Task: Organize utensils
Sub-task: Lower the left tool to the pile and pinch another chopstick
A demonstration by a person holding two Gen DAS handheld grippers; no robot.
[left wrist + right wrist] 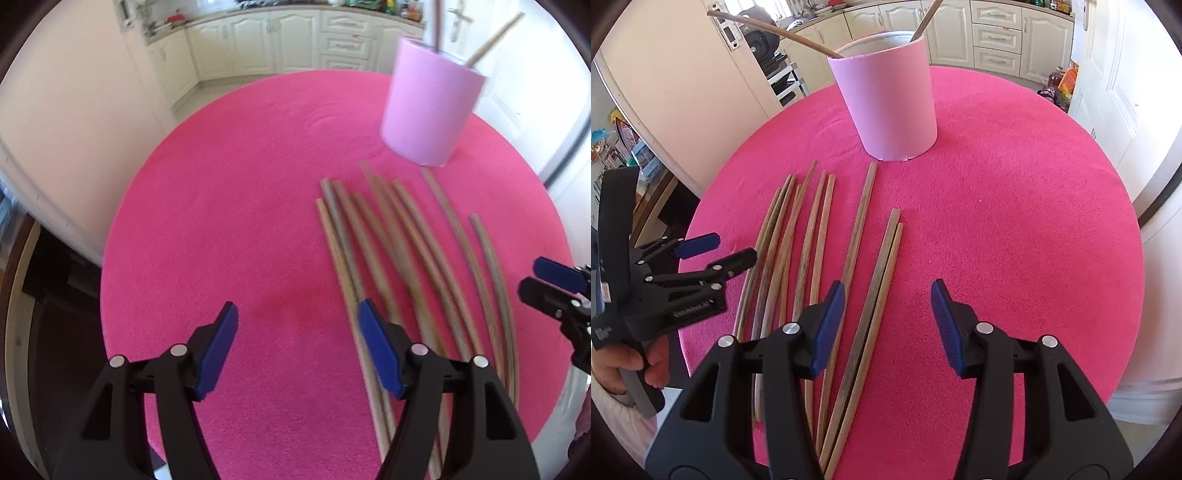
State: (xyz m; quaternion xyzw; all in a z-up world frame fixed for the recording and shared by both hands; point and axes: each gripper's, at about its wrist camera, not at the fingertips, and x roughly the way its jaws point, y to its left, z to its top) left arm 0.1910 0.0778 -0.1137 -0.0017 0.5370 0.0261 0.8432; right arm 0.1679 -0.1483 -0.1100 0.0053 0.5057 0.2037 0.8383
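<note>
Several brown wooden chopsticks lie side by side on a round table with a pink cloth. Behind them stands a pale pink cup with two chopsticks leaning in it. My left gripper hovers open over bare cloth, its right finger above the leftmost sticks. My right gripper is open above the rightmost pair of chopsticks. That pair lies in line with the gap, clear of the pads.
A person's hand holds the left gripper's handle at the table's left edge. White kitchen cabinets run along the back. A white door stands to the right of the table.
</note>
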